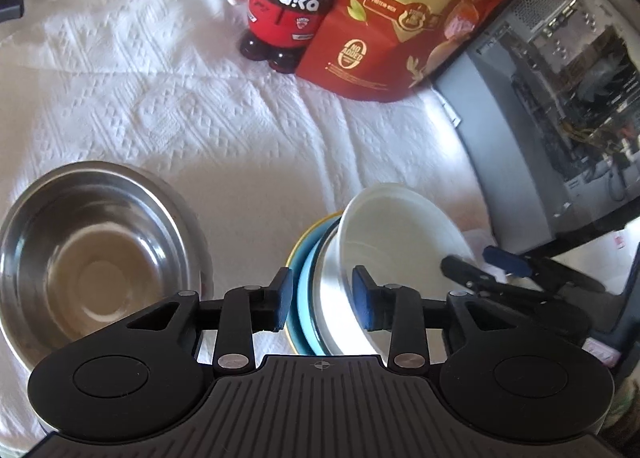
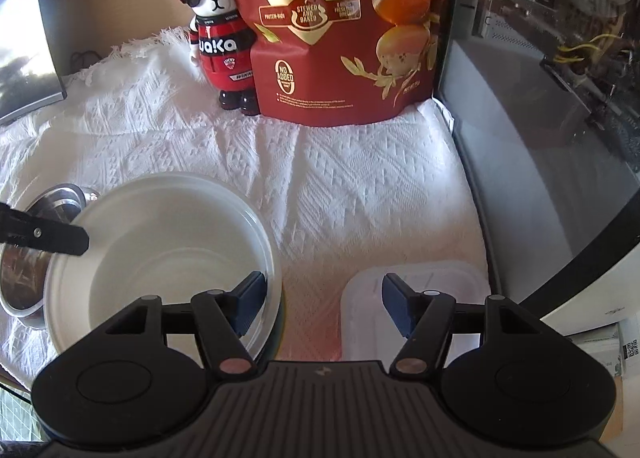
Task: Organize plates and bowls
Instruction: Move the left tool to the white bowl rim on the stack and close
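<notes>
White bowl [image 1: 396,234] is seen tilted on stacked plates [image 1: 308,282], straddled untouched by the open left claw [image 1: 322,298]. Right claw [image 2: 322,306] is held open, empty. Levelling before withdrawal is advised.

A white woven cloth [image 2: 360,186] with a raised diamond pattern and a fringed far edge covers the desk. At the far edge stands a bear figurine [image 2: 224,46] in a red and black suit with white lettering on its chest. Just beside it, touching its right side, a red pouch [image 2: 320,70] printed "QUAIL EGGS" stands upright. Along the right edge of the cloth sits a computer case [image 1: 560,118] with a clear side panel; cables and boards show inside. Near the right front corner of the cloth lies a clear plastic box [image 2: 368,310] with a lid. A dark screen [image 2: 24,74] stands off the far left corner.
</notes>
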`<state>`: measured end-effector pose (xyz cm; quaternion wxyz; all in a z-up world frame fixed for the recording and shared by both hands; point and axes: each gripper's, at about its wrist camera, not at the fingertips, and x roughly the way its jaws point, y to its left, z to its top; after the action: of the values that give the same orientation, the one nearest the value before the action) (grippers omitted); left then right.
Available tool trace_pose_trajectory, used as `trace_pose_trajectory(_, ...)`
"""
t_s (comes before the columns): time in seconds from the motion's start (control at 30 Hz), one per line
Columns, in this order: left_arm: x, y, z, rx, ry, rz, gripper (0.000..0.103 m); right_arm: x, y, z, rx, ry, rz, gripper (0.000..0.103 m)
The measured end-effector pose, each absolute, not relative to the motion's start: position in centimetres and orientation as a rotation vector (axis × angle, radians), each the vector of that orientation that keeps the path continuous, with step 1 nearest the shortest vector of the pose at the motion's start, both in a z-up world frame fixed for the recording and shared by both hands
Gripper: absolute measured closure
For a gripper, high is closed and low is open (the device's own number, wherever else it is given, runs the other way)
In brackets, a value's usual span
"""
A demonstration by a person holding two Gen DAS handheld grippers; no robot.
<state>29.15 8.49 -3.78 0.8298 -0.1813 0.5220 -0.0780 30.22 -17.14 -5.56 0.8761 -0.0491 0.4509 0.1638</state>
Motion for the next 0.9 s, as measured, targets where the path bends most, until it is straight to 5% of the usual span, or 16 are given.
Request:
trace_pose_trajectory(0.3,30.1,7.9,-7.3,-0.386,1.213,-0.128,0.069,32.0,-17.4,-8.0,0.106,1.155,0.492,0.039)
trace_pose_trajectory(0.67,30.6,7.7,-8.8,-0.487,1.226,-0.123,0.055,32.7,-16.8,-11.3,0.185,1.286,0.545,0.039)
trace_pose_trajectory(0.9,30.5,7.3,-8.9,-0.486,1.212,-0.105,0.055,33.2,-15.7,-11.4,0.177,1.29,0.602,0.039)
